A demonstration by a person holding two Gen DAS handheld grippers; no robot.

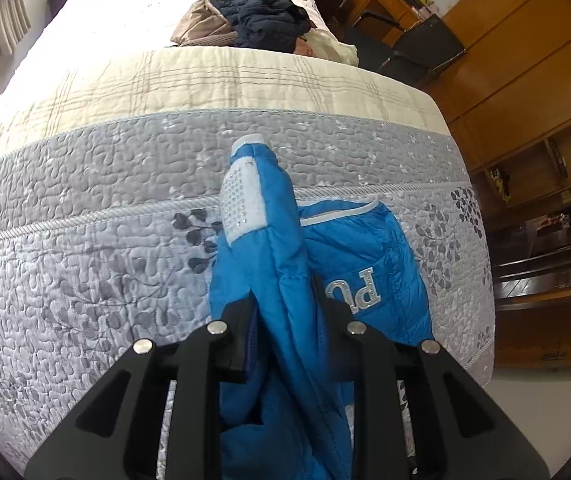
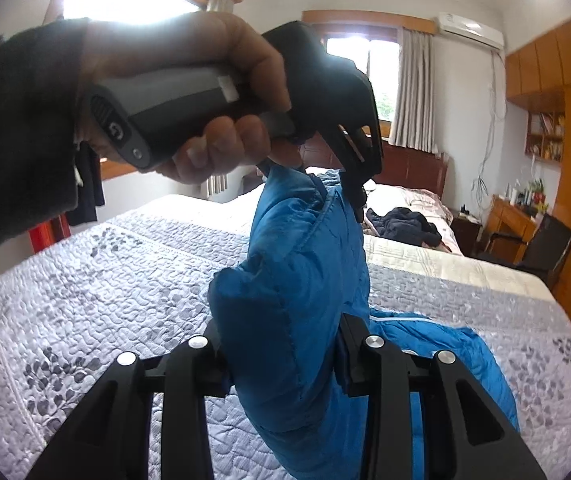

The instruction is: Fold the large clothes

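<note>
Both claws clamp the blue jacket (image 2: 297,280); my left claw (image 1: 281,320) pinches the sleeve higher up, my right claw (image 2: 281,360) lower; sleeve runs between them, body trailing on the bed (image 2: 85,280) below-right.

Grey leaf-print quilt (image 1: 105,264) on the bed, dark clothes heap (image 1: 269,20), wooden wardrobe (image 1: 525,60), black chair (image 2: 541,244), curtained window (image 2: 369,68)
</note>
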